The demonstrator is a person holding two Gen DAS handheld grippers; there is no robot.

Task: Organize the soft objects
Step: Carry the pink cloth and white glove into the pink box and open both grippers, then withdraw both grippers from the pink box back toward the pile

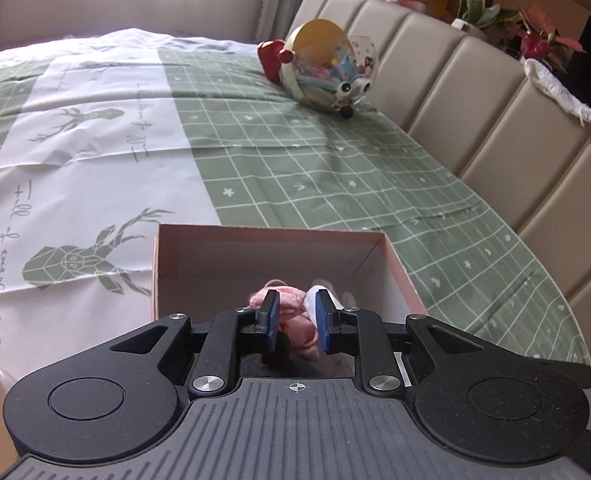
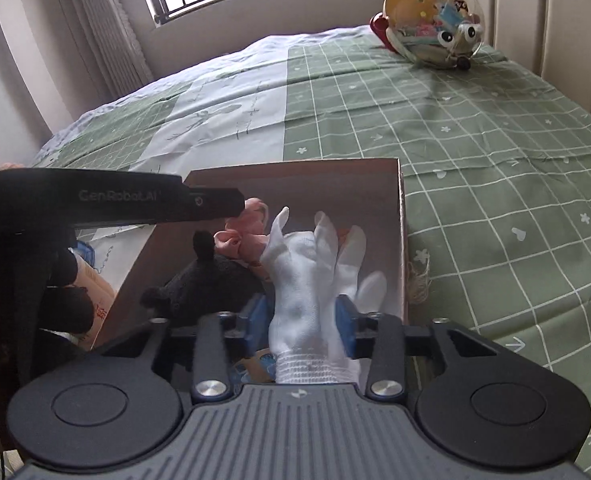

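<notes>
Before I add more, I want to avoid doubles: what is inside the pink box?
Inside the pink box: a pink soft item, a black knit item, and the white glove held by the right claw. The floor beneath them is covered.

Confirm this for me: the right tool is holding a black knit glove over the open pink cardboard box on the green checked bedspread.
One detail is wrong: the glove is white, not black. The right wrist view shows the right tool clamped on a white knit glove over the open pink cardboard box on the green checked bedspread. The black item is a separate soft object lying inside the box.
</notes>
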